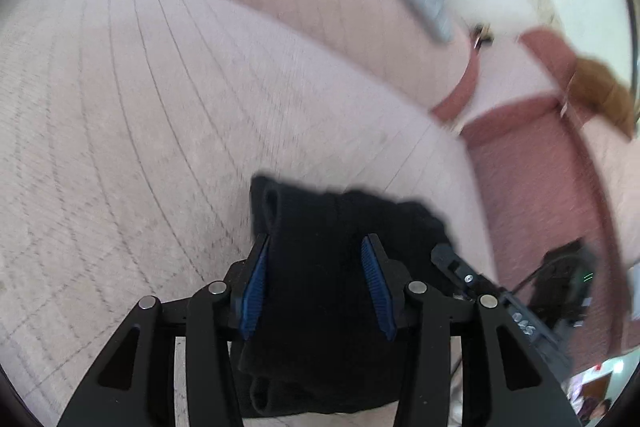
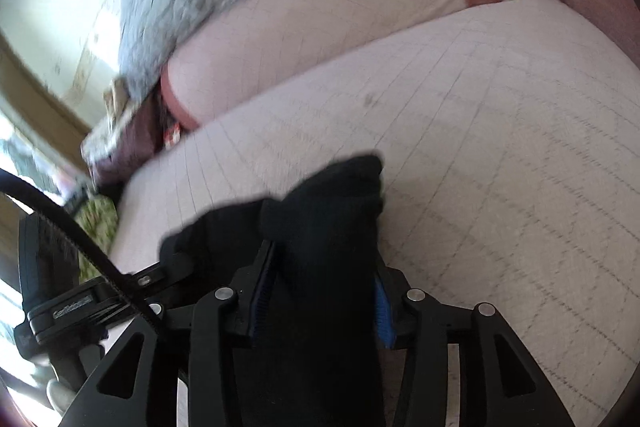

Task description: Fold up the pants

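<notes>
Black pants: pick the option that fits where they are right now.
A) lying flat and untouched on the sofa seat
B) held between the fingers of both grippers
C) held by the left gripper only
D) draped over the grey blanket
B: the black pants fill the left gripper, and the right gripper also has them between its fingers.

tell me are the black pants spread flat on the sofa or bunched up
Bunched up, not flat. The black pants hang in thick folds between the left gripper fingers, and the right gripper holds another bunch.
</notes>
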The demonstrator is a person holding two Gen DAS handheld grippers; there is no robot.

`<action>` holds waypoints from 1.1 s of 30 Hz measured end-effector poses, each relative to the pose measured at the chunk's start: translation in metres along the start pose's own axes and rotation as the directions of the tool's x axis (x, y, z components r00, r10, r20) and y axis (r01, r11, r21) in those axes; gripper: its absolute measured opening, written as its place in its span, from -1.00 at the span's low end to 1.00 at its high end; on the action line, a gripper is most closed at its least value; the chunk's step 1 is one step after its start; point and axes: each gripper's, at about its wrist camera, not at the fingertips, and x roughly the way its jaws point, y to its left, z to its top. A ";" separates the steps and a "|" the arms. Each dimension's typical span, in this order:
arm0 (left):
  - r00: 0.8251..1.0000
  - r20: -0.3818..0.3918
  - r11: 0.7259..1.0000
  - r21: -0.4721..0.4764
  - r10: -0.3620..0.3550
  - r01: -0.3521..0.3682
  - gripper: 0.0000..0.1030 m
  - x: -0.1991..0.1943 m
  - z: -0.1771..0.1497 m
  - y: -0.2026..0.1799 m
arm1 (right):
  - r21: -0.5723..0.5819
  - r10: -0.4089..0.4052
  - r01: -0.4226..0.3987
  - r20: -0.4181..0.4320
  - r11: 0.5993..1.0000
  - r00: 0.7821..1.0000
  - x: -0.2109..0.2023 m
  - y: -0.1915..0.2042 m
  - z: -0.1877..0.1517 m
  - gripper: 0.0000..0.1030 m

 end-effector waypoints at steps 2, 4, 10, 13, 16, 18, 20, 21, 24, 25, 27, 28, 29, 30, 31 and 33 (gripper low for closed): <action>0.998 0.059 1.000 -0.007 -0.013 0.014 -0.14 -0.017 0.005 -0.001 | 0.024 0.010 -0.011 0.052 1.000 0.999 -0.012 -0.004 0.006 -0.06; 0.996 0.087 0.999 -0.003 -0.035 0.036 -0.04 -0.021 0.006 -0.002 | 0.044 0.048 -0.052 0.090 0.998 0.995 -0.023 -0.005 0.011 -0.06; 1.000 -0.010 1.000 0.012 0.025 -0.025 0.01 0.024 -0.002 0.004 | 0.096 0.183 -0.188 0.060 0.977 0.981 -0.017 -0.010 0.011 -0.05; 0.998 -0.035 0.999 0.005 0.051 -0.051 0.14 0.038 -0.004 0.013 | 0.112 0.174 -0.175 0.021 0.978 0.985 -0.003 -0.017 0.010 -0.03; 0.998 -0.063 0.999 -0.053 0.000 -0.003 0.27 0.044 -0.004 0.024 | 0.160 0.175 -0.174 0.005 0.972 0.985 0.007 -0.027 0.007 -0.03; 0.998 -0.063 0.998 -0.066 -0.003 -0.001 0.28 0.041 -0.004 0.025 | 0.182 0.188 -0.186 0.010 0.965 0.982 0.008 -0.032 0.007 -0.03; 0.999 -0.053 0.998 -0.059 0.014 -0.017 0.28 0.032 -0.007 0.022 | 0.179 0.184 -0.186 0.024 0.966 0.983 0.002 -0.032 0.006 -0.01; 0.999 -0.037 0.999 -0.046 0.023 -0.024 0.28 0.023 -0.009 0.019 | 0.172 0.179 -0.181 0.030 0.968 0.983 0.000 -0.030 0.006 0.06; 0.999 0.013 0.999 -0.003 0.049 -0.049 0.28 -0.002 -0.014 0.003 | 0.162 0.159 -0.167 0.059 0.973 0.986 -0.016 -0.026 0.000 0.23; 0.998 0.033 0.998 0.018 0.059 -0.060 0.29 -0.012 -0.017 -0.002 | 0.163 0.163 -0.172 0.068 0.971 0.984 -0.022 -0.024 -0.004 0.24; 0.990 0.089 0.991 0.076 0.106 -0.113 0.28 -0.037 -0.027 -0.012 | 0.157 0.158 -0.167 0.071 0.973 0.985 -0.033 -0.020 -0.012 0.24; 0.979 0.137 0.980 0.114 0.150 -0.166 0.28 -0.053 -0.035 -0.019 | 0.146 0.146 -0.155 0.071 0.977 0.987 -0.039 -0.017 -0.017 0.24; 0.968 0.176 0.969 0.140 0.177 -0.203 0.29 -0.065 -0.041 -0.024 | 0.126 0.129 -0.137 0.070 0.983 0.989 -0.046 -0.013 -0.022 0.24; 0.954 0.220 0.957 0.161 0.203 -0.241 0.29 -0.078 -0.050 -0.029 | 0.097 0.112 -0.119 0.071 0.988 0.991 -0.055 -0.005 -0.027 0.24; 0.936 0.268 0.945 0.170 0.230 -0.281 0.29 -0.091 -0.061 -0.034 | 0.070 0.097 -0.102 0.075 0.992 0.992 -0.062 0.001 -0.032 0.24; 0.910 0.325 0.927 0.183 0.257 -0.327 0.38 -0.111 -0.081 -0.039 | 0.005 0.076 -0.077 0.093 0.997 0.993 -0.081 0.017 -0.042 0.29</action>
